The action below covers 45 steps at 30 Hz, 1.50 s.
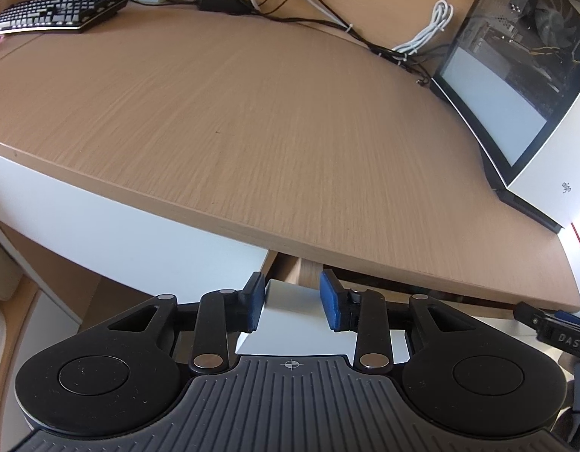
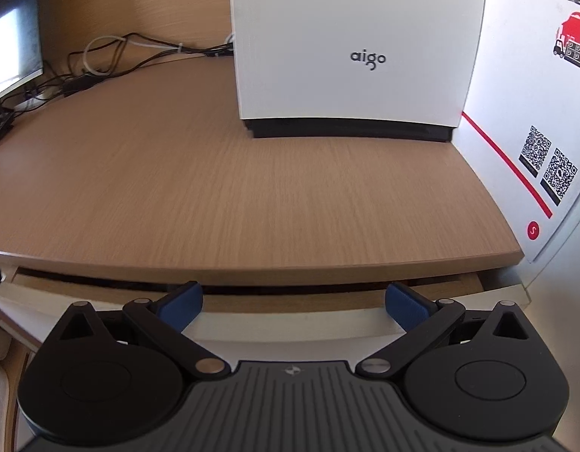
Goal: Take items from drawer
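Left wrist view: left gripper fingers are standing half open astride the white drawer front under the counter, not clearly gripping; right gripper fingers are spreading wide, empty.

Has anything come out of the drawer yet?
Not yet. The white-fronted drawer under the wooden desktop is pulled slightly out. The left gripper straddles its front corner, apparently without gripping; the right gripper is open. No items show, so emptying remains.

Soft daylight, sharp focus (fisheye-bent edges)
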Tool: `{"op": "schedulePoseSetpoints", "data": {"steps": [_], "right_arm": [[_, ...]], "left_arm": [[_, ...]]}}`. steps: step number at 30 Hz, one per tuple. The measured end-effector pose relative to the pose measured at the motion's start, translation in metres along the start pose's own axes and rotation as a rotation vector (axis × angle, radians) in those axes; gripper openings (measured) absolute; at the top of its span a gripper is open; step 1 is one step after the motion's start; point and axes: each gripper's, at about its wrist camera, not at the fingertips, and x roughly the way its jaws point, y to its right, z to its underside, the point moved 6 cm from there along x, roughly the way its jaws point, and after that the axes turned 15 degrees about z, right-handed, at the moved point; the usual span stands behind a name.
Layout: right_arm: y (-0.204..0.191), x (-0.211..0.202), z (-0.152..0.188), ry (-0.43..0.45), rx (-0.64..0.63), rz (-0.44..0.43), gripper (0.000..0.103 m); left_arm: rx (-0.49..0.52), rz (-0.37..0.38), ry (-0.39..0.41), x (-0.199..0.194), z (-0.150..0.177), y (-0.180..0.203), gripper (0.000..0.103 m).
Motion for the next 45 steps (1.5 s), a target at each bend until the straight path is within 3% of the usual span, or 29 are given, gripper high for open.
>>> {"op": "schedulePoseSetpoints", "data": {"steps": [8, 14, 25, 29, 36, 45], "right_arm": [[-0.006, 0.007, -0.002, -0.085, -0.043, -0.038, 0.103], [-0.001, -0.015, 0.021, -0.044, -0.033, -0.033, 0.103], [0.015, -0.054, 0.065, -0.065, -0.037, -0.088, 0.103], [0.021, -0.067, 0.078, -0.078, -0.039, -0.114, 0.103], [0.027, -0.086, 0.095, -0.109, -0.045, -0.130, 0.103], [0.036, -0.101, 0.110, -0.128, -0.101, -0.199, 0.103]], "left_arm": [[0.008, 0.000, -0.011, -0.007, 0.009, 0.002, 0.039], [0.047, -0.018, -0.046, -0.027, 0.029, 0.009, 0.040], [0.132, -0.014, -0.074, -0.071, 0.070, 0.022, 0.042], [0.193, 0.040, -0.063, -0.077, 0.070, 0.041, 0.042], [0.288, 0.164, -0.211, -0.051, 0.081, 0.084, 0.042], [0.458, 0.254, -0.377, -0.003, 0.094, 0.127, 0.042]]}}
